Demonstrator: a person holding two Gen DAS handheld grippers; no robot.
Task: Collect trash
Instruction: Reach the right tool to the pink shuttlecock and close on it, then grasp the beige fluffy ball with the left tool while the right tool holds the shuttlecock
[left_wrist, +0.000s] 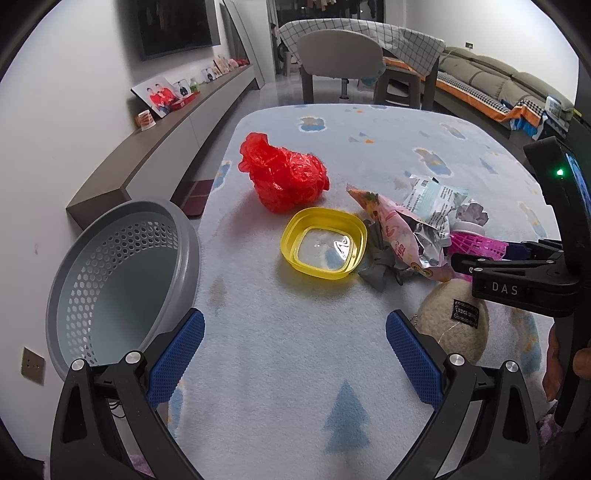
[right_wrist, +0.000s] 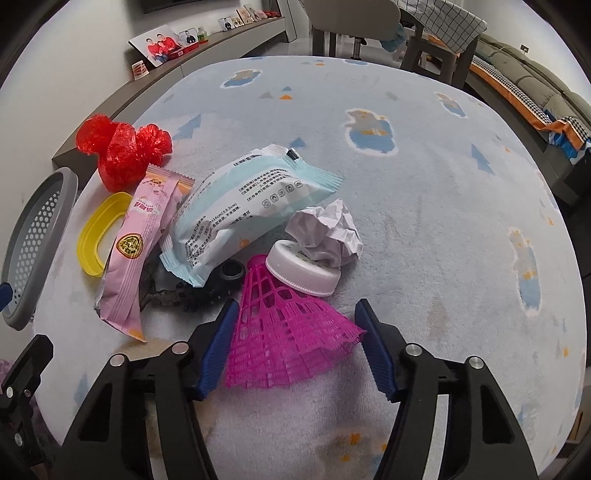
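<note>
Right gripper (right_wrist: 295, 343), fingers apart, straddles the skirt of the magenta shuttlecock (right_wrist: 284, 332) on the blanket; its long axis runs forward, cork end away. Left gripper (left_wrist: 295, 354), fingers apart and empty, sits well short of it, beside the grey basket (left_wrist: 122, 280).

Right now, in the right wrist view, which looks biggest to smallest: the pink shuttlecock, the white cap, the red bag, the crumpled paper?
1. Pink shuttlecock, though nearness inflates it.
2. Red bag.
3. White cap and crumpled paper look about alike; I won't rank them.
</note>
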